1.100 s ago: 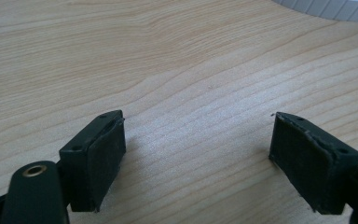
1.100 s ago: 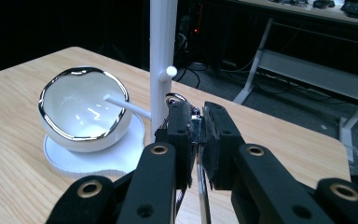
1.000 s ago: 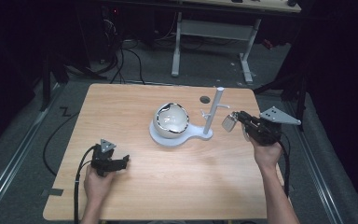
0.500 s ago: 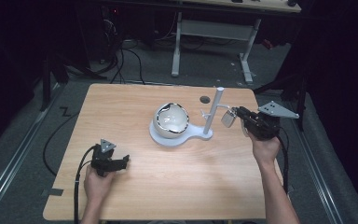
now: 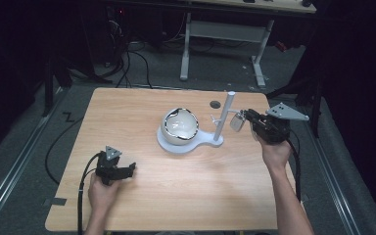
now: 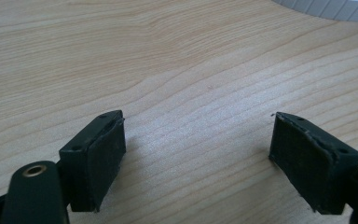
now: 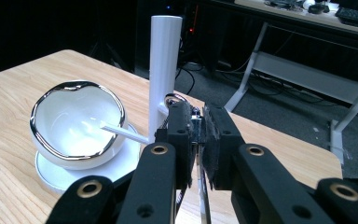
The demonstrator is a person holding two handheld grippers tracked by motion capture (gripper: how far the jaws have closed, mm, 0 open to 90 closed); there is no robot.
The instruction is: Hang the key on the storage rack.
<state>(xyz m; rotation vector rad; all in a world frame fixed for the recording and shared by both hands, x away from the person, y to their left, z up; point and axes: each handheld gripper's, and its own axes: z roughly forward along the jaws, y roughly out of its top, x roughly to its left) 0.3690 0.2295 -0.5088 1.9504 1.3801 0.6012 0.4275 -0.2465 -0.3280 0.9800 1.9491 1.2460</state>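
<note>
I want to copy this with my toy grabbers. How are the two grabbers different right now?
The left gripper sits low on the table with its jaws wide open and nothing between them. The right gripper is held up beside the white post, its jaws shut on a small silvery thing. Both are black and held in a hand.

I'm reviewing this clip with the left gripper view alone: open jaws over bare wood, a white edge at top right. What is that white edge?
Observer: Likely the round base of a white stand, which carries a silver-rimmed bowl.
Operator: What is the other hand doing?
Observer: The right gripper is shut on a small silvery thing, right beside the stand's upright post.
Operator: And where on the table is my gripper?
Observer: The left gripper rests near the front left of the table, apart from the stand.
</note>
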